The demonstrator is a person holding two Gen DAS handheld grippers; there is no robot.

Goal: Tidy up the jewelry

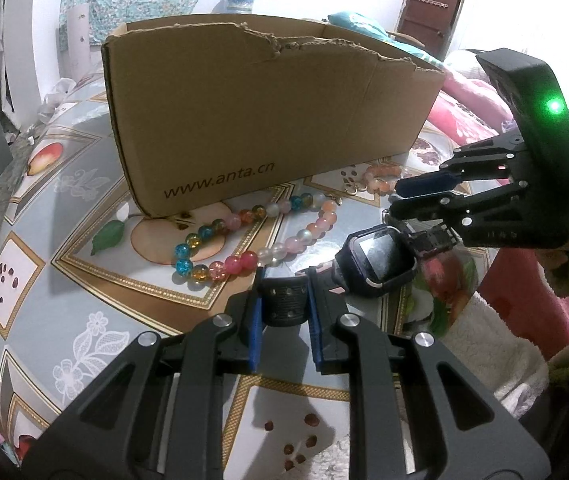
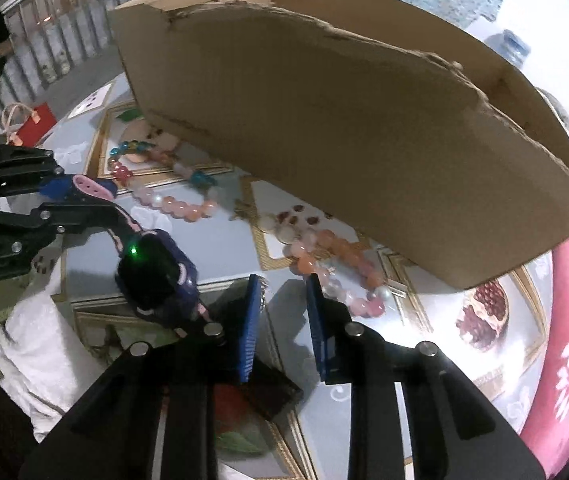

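Now your left claw [image 1: 284, 300] pinches 1 strap of the watch [image 1: 378, 258] just above the counter [image 1: 84, 280], so it hangs steady. Your right claw [image 2: 282, 312] is slightly spread and empty by the other strap. The box [image 1: 268, 120] waits behind.

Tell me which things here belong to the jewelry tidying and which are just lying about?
Part of the job:
- watch, its strap clamped in the left gripper
- multicolored bead strand
- peach bead bracelet
- cardboard box
- right gripper, nothing between its fingers

Just lying about:
- fruit-patterned tablecloth
- red bag
- water jug
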